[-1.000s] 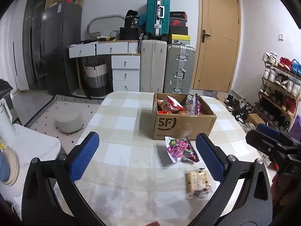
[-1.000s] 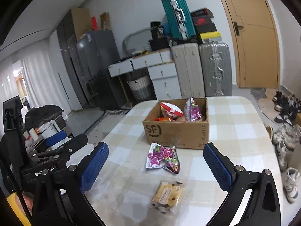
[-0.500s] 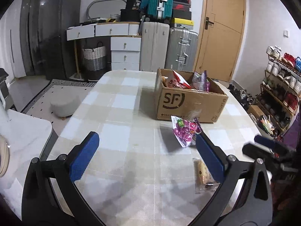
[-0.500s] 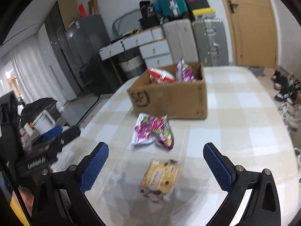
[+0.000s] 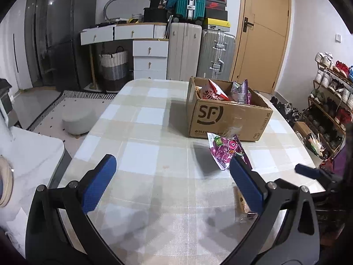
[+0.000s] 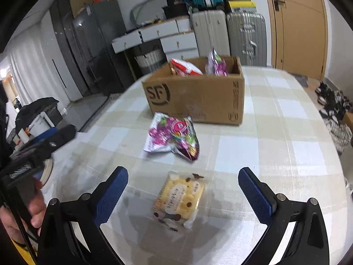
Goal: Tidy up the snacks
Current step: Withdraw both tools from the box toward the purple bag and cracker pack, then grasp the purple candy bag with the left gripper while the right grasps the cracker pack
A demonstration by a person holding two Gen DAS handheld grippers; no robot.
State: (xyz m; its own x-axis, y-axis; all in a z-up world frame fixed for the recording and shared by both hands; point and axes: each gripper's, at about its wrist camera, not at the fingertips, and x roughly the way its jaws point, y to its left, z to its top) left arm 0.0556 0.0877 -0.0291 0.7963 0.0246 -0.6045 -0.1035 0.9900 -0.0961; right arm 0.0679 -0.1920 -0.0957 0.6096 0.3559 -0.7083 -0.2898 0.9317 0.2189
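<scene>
A brown cardboard box (image 5: 227, 121) (image 6: 198, 97) marked SF stands on the checked table and holds a red snack bag (image 6: 184, 67) and a purple one (image 6: 216, 65). In front of it lies a purple-pink candy bag (image 6: 172, 135) (image 5: 225, 152). Nearer me lies a yellow cookie packet (image 6: 179, 198), mostly hidden behind a finger in the left wrist view (image 5: 241, 205). My right gripper (image 6: 183, 187) is open, low over the table, its fingers either side of the cookie packet. My left gripper (image 5: 172, 176) is open over bare table, left of the snacks.
The table (image 5: 154, 132) ends in a rounded edge close on the right, with a shoe rack (image 5: 331, 92) beyond. Suitcases (image 5: 203, 53), white drawers (image 5: 150, 59) and a door stand behind. A hand (image 6: 22, 216) holds the other gripper at the left.
Both grippers have dropped lower and moved in toward the table. The right one now has the cookie packet between its open fingers. The snacks have not moved.
</scene>
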